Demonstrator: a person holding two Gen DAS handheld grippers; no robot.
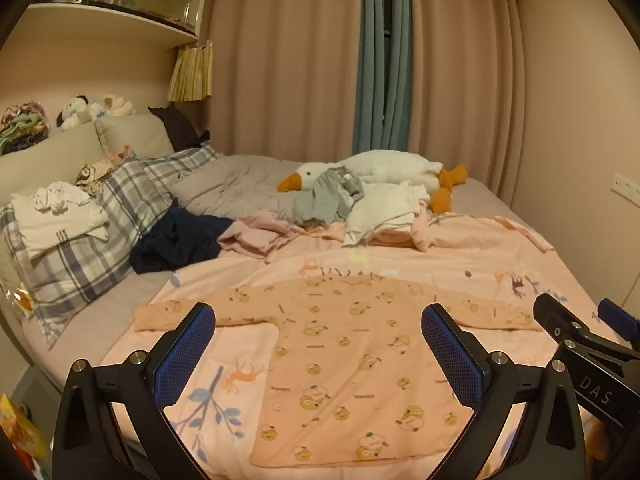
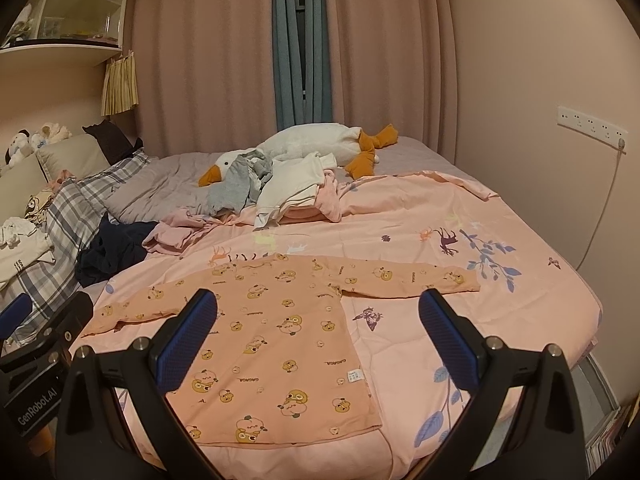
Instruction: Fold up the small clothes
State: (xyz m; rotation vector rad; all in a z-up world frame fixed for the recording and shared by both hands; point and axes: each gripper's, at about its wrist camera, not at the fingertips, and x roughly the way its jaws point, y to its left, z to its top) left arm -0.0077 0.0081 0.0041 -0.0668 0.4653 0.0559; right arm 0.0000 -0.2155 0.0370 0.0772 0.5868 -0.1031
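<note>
A small peach long-sleeved top (image 1: pixel 352 364) printed with cartoon faces lies flat on the pink bedspread, sleeves spread to both sides. It also shows in the right wrist view (image 2: pixel 276 344). My left gripper (image 1: pixel 320 344) is open and empty, held above the top's lower half. My right gripper (image 2: pixel 320 332) is open and empty, held above the top's right hem side. The right gripper's body shows at the right edge of the left wrist view (image 1: pixel 580 340). The left gripper's body shows at the left edge of the right wrist view (image 2: pixel 40 344).
A heap of unfolded clothes (image 1: pixel 352 208) lies further back beside a plush goose (image 1: pixel 384 172). A dark garment (image 1: pixel 176 240) and plaid pillows (image 1: pixel 92 232) lie at the left. The bed's right edge (image 2: pixel 592 320) runs along the wall.
</note>
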